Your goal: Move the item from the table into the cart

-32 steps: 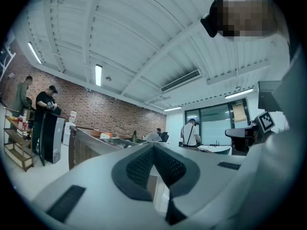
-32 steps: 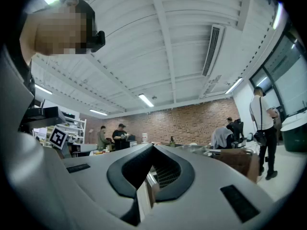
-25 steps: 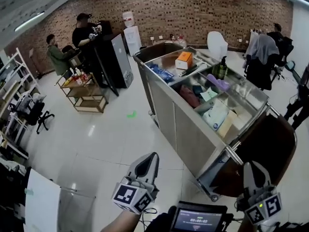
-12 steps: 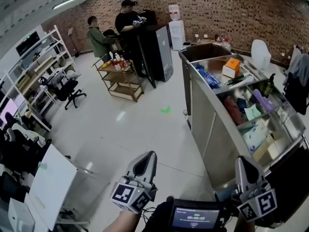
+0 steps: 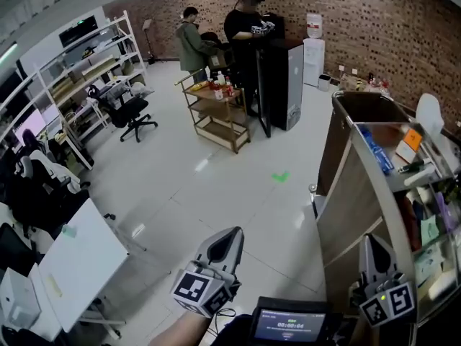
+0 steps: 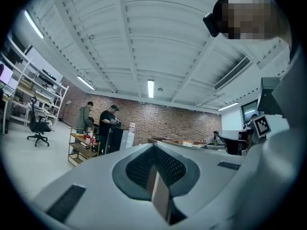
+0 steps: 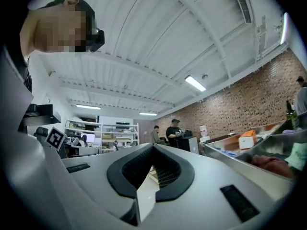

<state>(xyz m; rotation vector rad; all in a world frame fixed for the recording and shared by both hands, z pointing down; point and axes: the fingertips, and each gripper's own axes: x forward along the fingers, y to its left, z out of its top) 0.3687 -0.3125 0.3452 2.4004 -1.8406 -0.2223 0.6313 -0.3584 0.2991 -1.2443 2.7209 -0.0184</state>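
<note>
Steel fills the right edge of the head view, where the cart (image 5: pixel 344 207) stands. Its trays hold an orange box (image 5: pixel 412 139) and blue packets (image 5: pixel 376 150), along with other things too small for me to name. Both grippers sit low in the frame above pale floor.

My left gripper (image 5: pixel 225 244) has its fingers pressed together with nothing between them. My right gripper (image 5: pixel 374 249), just beside the cart's side panel, is closed the same way and holds nothing.

I cannot tell which item is meant for the cart. The white table (image 5: pixel 75 265) at lower left carries a small green thing (image 5: pixel 68 231) near its upper edge, too small to identify.

Two people stand at upper centre beside a wooden trolley (image 5: pixel 216 114) and a black cabinet (image 5: pixel 277 78). A green mark (image 5: pixel 281 176) lies on the floor mid-frame.
</note>
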